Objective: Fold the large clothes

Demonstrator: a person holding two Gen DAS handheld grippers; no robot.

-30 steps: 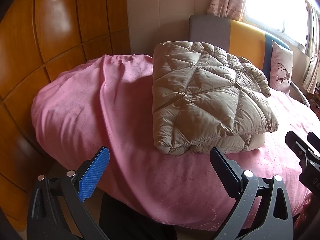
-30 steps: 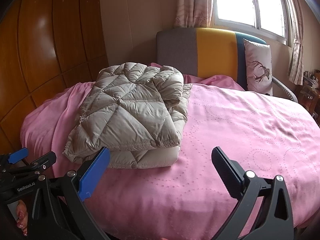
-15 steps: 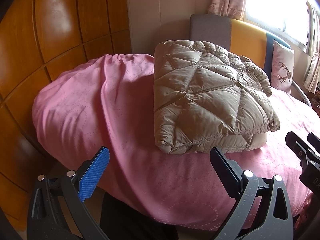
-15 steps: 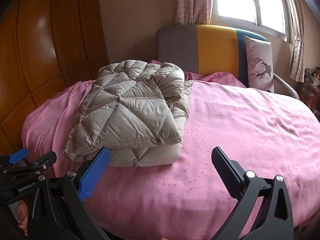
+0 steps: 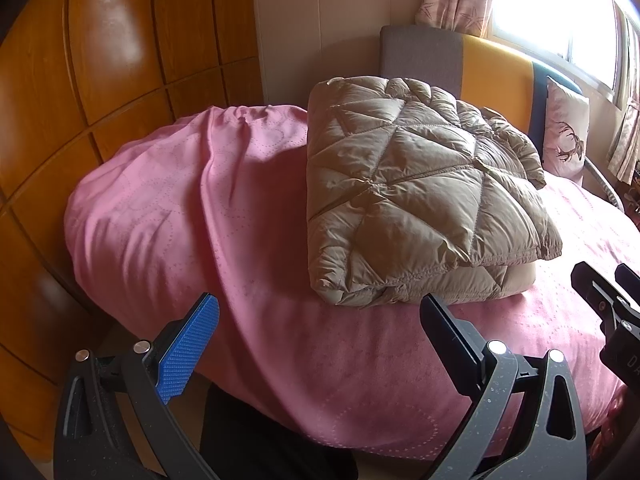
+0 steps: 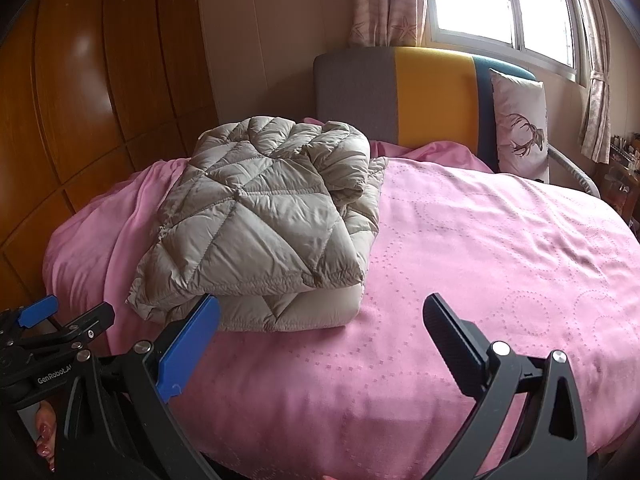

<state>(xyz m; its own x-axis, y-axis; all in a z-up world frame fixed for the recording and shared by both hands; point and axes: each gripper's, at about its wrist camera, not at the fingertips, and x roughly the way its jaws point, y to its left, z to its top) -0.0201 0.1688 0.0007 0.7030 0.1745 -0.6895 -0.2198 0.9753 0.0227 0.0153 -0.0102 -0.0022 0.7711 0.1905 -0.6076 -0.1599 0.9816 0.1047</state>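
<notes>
A beige quilted down jacket (image 5: 408, 192) lies folded into a thick rectangular stack on the pink bedspread (image 5: 168, 216); it also shows in the right wrist view (image 6: 264, 224). My left gripper (image 5: 320, 320) is open and empty, held off the bed's near edge in front of the jacket's left corner. My right gripper (image 6: 320, 320) is open and empty, just in front of the jacket's right near corner over the bedspread (image 6: 500, 248). Each gripper shows at the other view's edge.
A wooden wardrobe (image 5: 80, 92) stands close along the left of the bed. A grey, yellow and blue headboard (image 6: 420, 92) and a deer-print pillow (image 6: 520, 128) are at the far end, under a bright window (image 6: 480, 0). A cluttered side table (image 6: 624, 176) is at the right.
Both grippers have drawn slightly lower and back from the bed; the jacket sits a little higher in both views. The jacket has not moved and both grippers stay open.
</notes>
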